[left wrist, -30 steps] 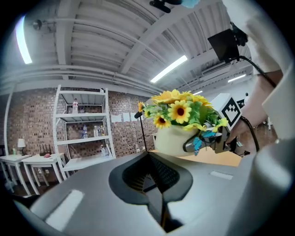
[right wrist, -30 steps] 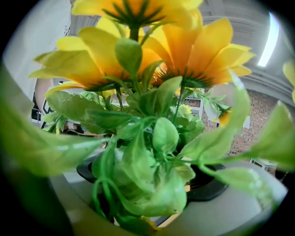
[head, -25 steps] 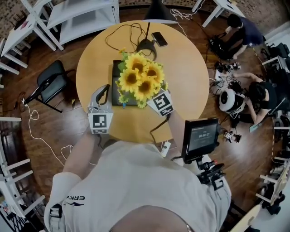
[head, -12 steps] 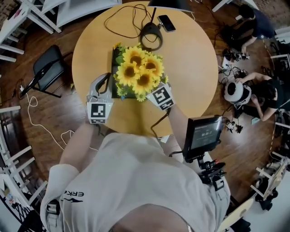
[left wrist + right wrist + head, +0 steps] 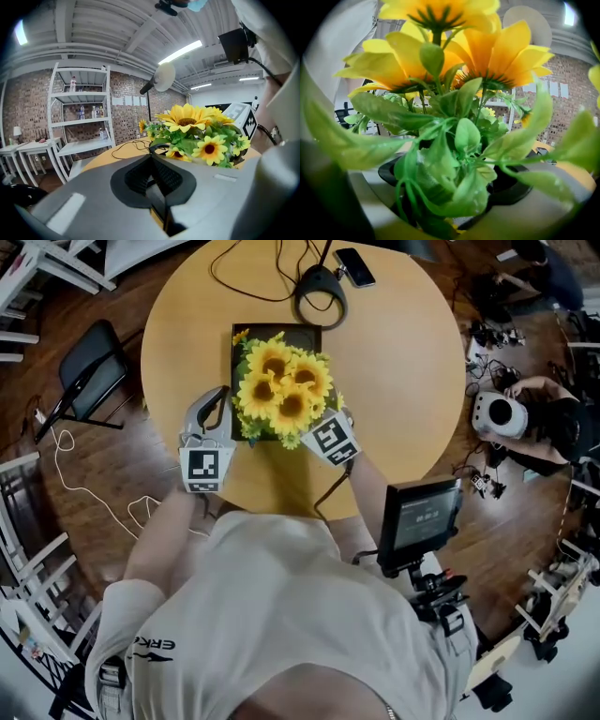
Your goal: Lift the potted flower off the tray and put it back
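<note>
In the head view, the flower (image 5: pixel 281 390) stood over the tray (image 5: pixel 291 329) on the table (image 5: pixel 403 381). Its blooms hid its base, so I could not tell whether it had touched down. The left gripper (image 5: pixel 220 395) lay just beside the leaves on the left. The right gripper (image 5: pixel 328 437) reached in under the blooms from the near right.

In the left gripper view, the jaws were together with nothing between them. The flower (image 5: pixel 197 136) stood off to the right, apart from them.

In the right gripper view, the jaws stood wide, packed with stems and leaves (image 5: pixel 459 140). The base was hidden behind the greenery, but this gripper looked to be carrying the flower.

Letting go before the base sat flat, or with it on the tray's rim, could tip the flower. Leaves caught between the jaws could drag it over as the gripper withdrew. The closed left gripper, so near, could knock the leaves.

Compared with the earlier head views, the table filled more of the picture while the blooms looked no bigger, so the flower had likely come lower. Both grippers kept their places beside it. A bare strip of tray showed beyond the blooms where they had overlapped its far end.
</note>
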The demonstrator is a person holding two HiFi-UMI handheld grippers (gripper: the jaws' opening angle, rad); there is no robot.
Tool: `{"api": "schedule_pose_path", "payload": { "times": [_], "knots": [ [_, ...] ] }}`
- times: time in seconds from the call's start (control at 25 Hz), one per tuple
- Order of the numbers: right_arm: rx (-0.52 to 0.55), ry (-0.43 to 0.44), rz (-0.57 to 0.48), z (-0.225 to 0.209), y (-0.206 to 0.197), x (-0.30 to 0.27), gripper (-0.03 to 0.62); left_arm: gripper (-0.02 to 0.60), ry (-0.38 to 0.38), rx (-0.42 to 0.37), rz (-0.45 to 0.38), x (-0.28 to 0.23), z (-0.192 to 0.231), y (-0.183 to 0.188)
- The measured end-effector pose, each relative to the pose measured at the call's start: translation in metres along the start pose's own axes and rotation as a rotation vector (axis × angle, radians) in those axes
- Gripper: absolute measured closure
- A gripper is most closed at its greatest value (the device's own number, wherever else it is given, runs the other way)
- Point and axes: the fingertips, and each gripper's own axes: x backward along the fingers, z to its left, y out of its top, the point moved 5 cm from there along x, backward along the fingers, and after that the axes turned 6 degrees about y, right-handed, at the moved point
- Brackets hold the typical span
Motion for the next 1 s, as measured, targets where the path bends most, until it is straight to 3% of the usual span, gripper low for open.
{"api": "schedule_pose_path", "payload": {
  "times": [0.52,1.0],
  "knots": [
    [0.057,0.067,0.190,-0.009,-0.048,-0.021,0.071,0.580,0.002,0.017,0.070,-0.008,-0.008,-0.024],
    [0.099,0.114,0.280,-0.015,-0.053,-0.025,0.069,0.580,0.012,0.018,0.078,-0.001,-0.009,-0.022]
  ]
}}
